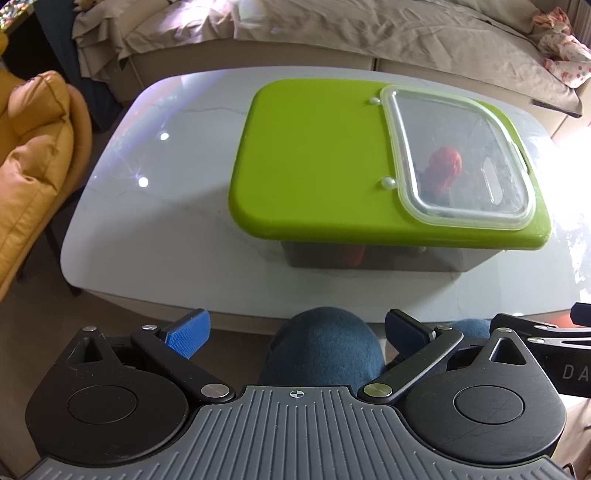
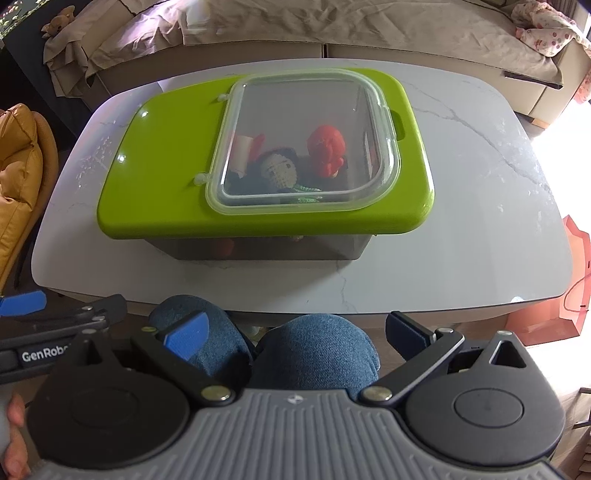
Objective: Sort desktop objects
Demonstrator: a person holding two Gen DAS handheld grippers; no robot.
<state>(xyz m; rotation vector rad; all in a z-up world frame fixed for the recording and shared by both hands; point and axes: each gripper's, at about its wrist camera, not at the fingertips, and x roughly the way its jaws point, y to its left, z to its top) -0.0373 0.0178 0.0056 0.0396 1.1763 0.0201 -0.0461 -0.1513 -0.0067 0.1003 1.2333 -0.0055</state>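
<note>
A grey storage box with a lime green lid [image 1: 314,162] [image 2: 162,184] stands on the white marble table [image 1: 155,221] [image 2: 480,240]. Its clear hinged flap [image 1: 458,155] [image 2: 306,144] is closed. Through the flap I see a red crocheted toy [image 2: 327,149] [image 1: 445,162], a dark crocheted doll with a pale face [image 2: 277,171] and a white object [image 2: 242,151]. My left gripper [image 1: 295,332] is open and empty, held back over the person's knees, short of the table's near edge. My right gripper [image 2: 295,332] is open and empty, likewise short of the table.
A sofa with beige covers [image 1: 332,33] [image 2: 332,26] runs behind the table. A yellow cushioned chair [image 1: 33,155] [image 2: 18,166] stands at the left. An orange paper bag [image 2: 554,288] sits on the floor at the table's right. The person's knees in jeans [image 2: 314,354] are below the grippers.
</note>
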